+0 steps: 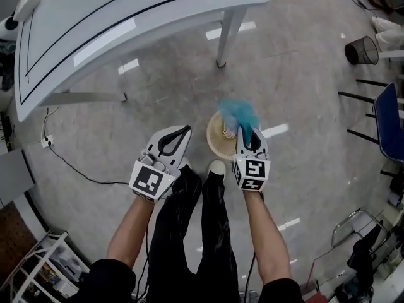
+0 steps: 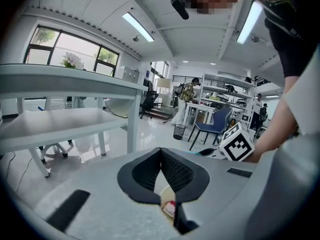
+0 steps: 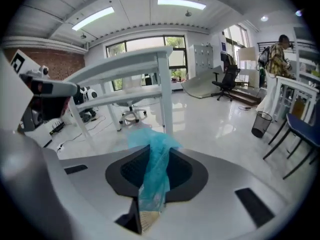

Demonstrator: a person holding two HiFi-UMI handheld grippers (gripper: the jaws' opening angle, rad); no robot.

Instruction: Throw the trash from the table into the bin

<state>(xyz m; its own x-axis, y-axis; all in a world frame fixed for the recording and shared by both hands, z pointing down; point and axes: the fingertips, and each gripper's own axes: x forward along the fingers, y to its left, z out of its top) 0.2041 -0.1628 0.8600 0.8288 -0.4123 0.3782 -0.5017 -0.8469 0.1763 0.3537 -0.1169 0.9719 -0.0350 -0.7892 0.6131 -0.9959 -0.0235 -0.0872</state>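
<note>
My right gripper (image 1: 248, 135) is shut on a crumpled turquoise mesh bag (image 1: 238, 113), which sticks out past the jaws directly above a round beige woven bin (image 1: 213, 141) on the floor. In the right gripper view the mesh bag (image 3: 155, 169) runs between the closed jaws of that gripper (image 3: 156, 149), and the bin's weave (image 3: 146, 223) shows below. My left gripper (image 1: 184, 130) hangs to the left of the bin, shut with its tips touching and nothing between them. In the left gripper view its jaws (image 2: 160, 150) meet above the bin's cream rim (image 2: 164, 198).
A white table (image 1: 126, 24) stands beyond the bin, one leg (image 1: 228, 35) close behind it. The person's dark trousers and white shoe (image 1: 216, 167) are beside the bin. A black mesh basket (image 1: 361, 50) and a blue chair (image 1: 388, 122) stand at right. A cable (image 1: 69, 163) trails at left.
</note>
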